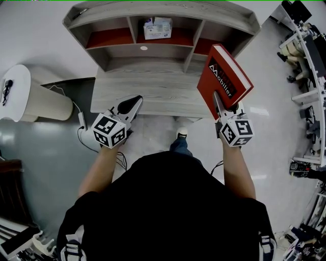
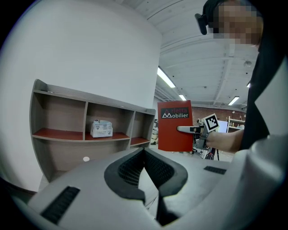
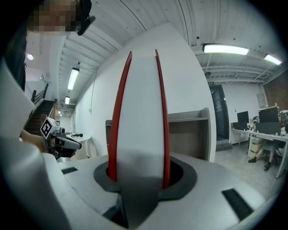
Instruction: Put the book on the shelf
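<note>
One red book [image 1: 224,76], right of centre in the head view. The right tool [image 1: 220,106] is clamped on its lower edge, jaws on either cover. The book is tilted, hanging over the right end of the worktop [image 1: 147,92] and overlapping the right-hand compartment, not on the shelf [image 1: 117,12]. In the right gripper view the page block and both red covers fill the centre between the jaws.

Left tool [image 1: 133,104] sits lower left of the worktop edge. Its jaws are together with nothing between them.

The shelf has three compartments in a row, each with a red floor. One white packet [image 1: 158,28] sits in the middle one. One small white dot [image 1: 144,48] is on the panel below it.

Around it:
- One white round stand [image 1: 30,97] at left, with a small dark item on top that is too small to identify.
- One cable [image 1: 81,122] runs down beside the worktop's left corner.
- One shoe [image 1: 182,133] is on the floor at centre.
- Desks and chairs crowd the right edge.
</note>
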Tool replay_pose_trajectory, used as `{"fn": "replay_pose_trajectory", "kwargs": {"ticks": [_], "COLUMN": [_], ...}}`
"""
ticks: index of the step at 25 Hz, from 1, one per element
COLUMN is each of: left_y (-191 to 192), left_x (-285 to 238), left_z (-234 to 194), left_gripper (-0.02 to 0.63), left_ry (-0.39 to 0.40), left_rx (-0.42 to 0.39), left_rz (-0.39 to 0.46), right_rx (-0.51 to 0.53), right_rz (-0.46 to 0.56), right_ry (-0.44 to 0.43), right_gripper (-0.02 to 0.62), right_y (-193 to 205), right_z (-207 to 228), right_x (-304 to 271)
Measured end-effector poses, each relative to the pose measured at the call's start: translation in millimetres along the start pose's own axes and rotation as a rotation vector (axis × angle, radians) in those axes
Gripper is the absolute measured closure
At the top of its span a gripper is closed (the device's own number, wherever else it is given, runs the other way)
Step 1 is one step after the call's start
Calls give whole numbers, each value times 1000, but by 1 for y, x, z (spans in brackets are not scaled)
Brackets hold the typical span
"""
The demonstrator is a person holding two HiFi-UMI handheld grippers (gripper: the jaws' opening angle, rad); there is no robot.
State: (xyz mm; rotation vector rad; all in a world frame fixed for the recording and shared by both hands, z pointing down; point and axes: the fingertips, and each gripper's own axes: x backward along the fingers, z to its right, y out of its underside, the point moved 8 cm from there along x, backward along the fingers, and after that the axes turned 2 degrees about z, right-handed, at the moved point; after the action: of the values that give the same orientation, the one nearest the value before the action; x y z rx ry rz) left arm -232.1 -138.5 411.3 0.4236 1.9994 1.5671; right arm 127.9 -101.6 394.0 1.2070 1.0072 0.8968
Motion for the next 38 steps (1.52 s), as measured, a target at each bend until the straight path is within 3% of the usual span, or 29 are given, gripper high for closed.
{"fn": "replay_pose_trajectory", "kwargs": {"ticks": [38], "left_y": [-19], "left_x": [-80], "left_z": [-23], "left_gripper": [587], "left_ry": [-66], "left_rx": [20], "left_rz": [-20], "right_rx": [-20], "right_rz": [-29], "right_ry": [-31], "right_gripper": [430], "right_y": [6], "right_z": [88], "right_x": [-78]}}
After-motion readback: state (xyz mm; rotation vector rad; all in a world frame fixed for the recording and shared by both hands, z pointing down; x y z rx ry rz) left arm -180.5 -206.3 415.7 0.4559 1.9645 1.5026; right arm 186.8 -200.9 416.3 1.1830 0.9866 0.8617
